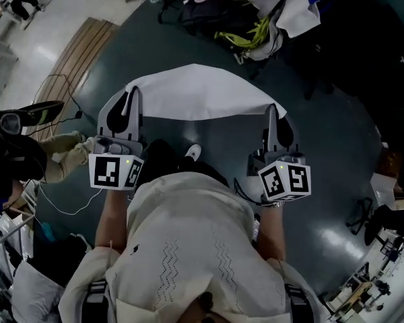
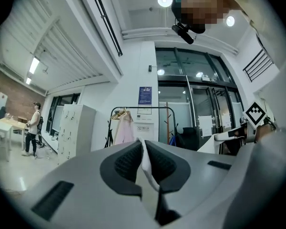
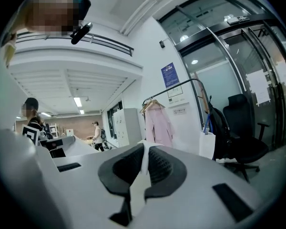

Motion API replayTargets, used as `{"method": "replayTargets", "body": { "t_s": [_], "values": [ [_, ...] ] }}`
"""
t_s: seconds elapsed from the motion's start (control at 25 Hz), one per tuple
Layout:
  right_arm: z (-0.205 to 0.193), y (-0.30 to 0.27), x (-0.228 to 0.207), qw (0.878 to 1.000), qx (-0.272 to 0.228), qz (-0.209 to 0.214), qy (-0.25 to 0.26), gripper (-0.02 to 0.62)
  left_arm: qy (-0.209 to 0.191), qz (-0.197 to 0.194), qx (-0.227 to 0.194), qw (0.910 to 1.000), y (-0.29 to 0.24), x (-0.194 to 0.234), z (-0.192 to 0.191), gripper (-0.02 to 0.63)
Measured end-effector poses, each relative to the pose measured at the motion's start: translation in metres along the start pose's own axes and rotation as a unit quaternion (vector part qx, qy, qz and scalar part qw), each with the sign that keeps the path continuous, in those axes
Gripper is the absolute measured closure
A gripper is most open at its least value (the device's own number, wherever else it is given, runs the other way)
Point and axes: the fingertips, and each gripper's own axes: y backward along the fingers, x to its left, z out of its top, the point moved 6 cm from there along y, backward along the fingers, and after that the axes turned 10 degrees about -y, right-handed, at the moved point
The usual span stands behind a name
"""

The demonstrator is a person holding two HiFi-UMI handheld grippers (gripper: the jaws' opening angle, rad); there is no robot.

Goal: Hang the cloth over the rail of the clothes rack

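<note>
White cloth (image 1: 198,93) hangs in the air above the dark floor (image 1: 337,180), stretched sideways between the two claws, its long axis running left to right across the person's front. The left claw (image 1: 126,103) is clamped on the cloth's left edge, a fold of fabric pinched flat between its pads. The right claw (image 1: 274,116) is closed just as tightly on the right edge. Neither hand leads: both sit about level with each other, so the cloth faces forward as a broad sheet.

The clothes rack (image 2: 146,108) stands well ahead, roughly along the line both claws point, with a pink garment (image 2: 125,130) on a hanger towards the left end of its rail as the left gripper view shows it. The rail looks roughly parallel to the stretched cloth. That would suit carrying the cloth forward and then lifting it over the bare part of the rail beside the garment.
</note>
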Motion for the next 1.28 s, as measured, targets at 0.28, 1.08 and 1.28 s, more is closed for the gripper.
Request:
{"method": "replayTargets", "body": {
  "t_s": [0.28, 1.08, 1.28],
  "values": [
    [-0.002, -0.052, -0.012, 0.999, 0.015, -0.034, -0.006, 0.575, 0.008, -0.025, 0.011, 0.9996, -0.068, 0.032, -0.019, 0.578],
    [0.020, -0.286, 0.031, 0.979, -0.042, -0.196, -0.030, 0.575, 0.014, -0.195, -0.019, 0.9806, -0.342, 0.225, -0.046, 0.578],
    [0.024, -0.314, 0.030, 0.976, -0.040, -0.212, -0.032, 0.575, 0.034, -0.187, 0.002, 0.9818, -0.371, 0.246, -0.061, 0.578]
  ]
}}
